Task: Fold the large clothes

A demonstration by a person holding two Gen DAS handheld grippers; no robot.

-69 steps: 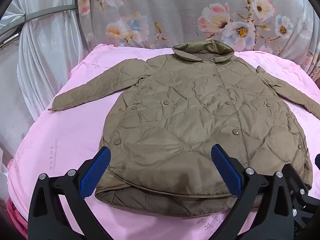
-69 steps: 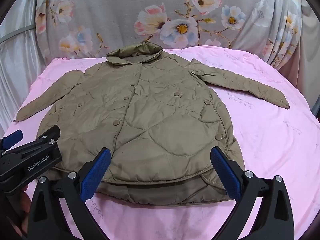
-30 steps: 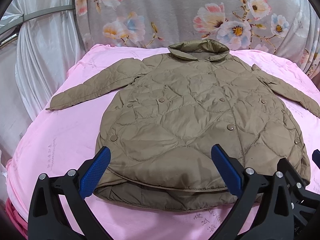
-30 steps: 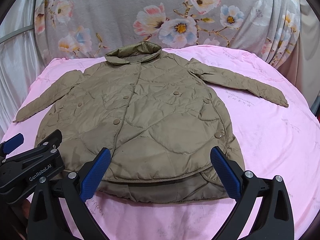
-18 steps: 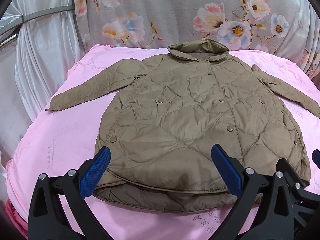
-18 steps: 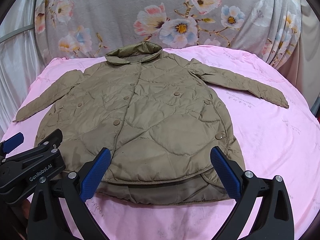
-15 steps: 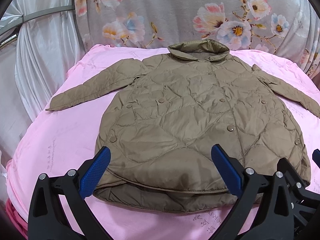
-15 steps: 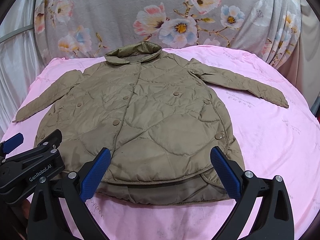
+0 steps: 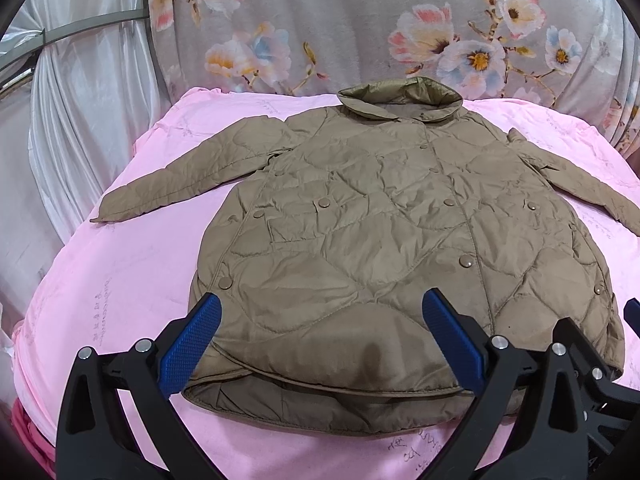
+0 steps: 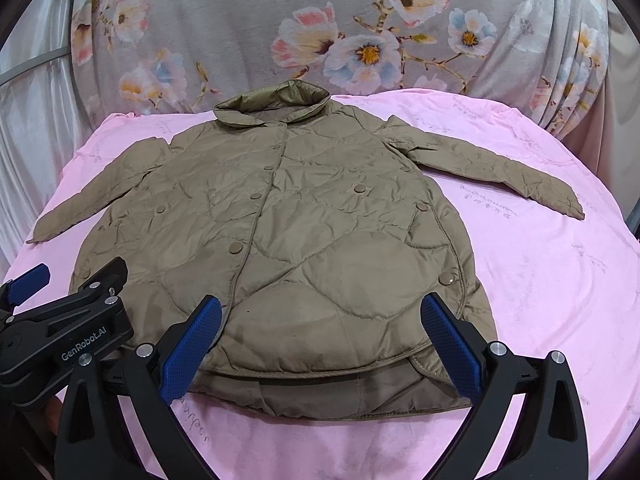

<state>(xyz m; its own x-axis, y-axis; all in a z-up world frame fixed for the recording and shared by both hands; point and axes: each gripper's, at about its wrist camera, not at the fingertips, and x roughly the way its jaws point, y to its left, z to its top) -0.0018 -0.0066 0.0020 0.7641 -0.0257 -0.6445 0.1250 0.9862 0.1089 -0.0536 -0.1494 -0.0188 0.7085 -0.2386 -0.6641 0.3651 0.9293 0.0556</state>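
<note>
Left wrist: the left gripper (image 9: 320, 340) hangs over the hem, fingers spread and empty, the coat (image 9: 400, 248) flat on the pink tabletop (image 9: 132, 280). Right wrist: right gripper (image 10: 320, 340) likewise released above the coat's (image 10: 304, 248) hem, sleeves out.

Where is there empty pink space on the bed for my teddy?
The widest bare patch of pink sheet lies right of the jacket, below its right sleeve. A second lies on the other side, under the left sleeve. A narrow strip runs along the hem. The middle is crowded: the jacket covers it all.
</note>
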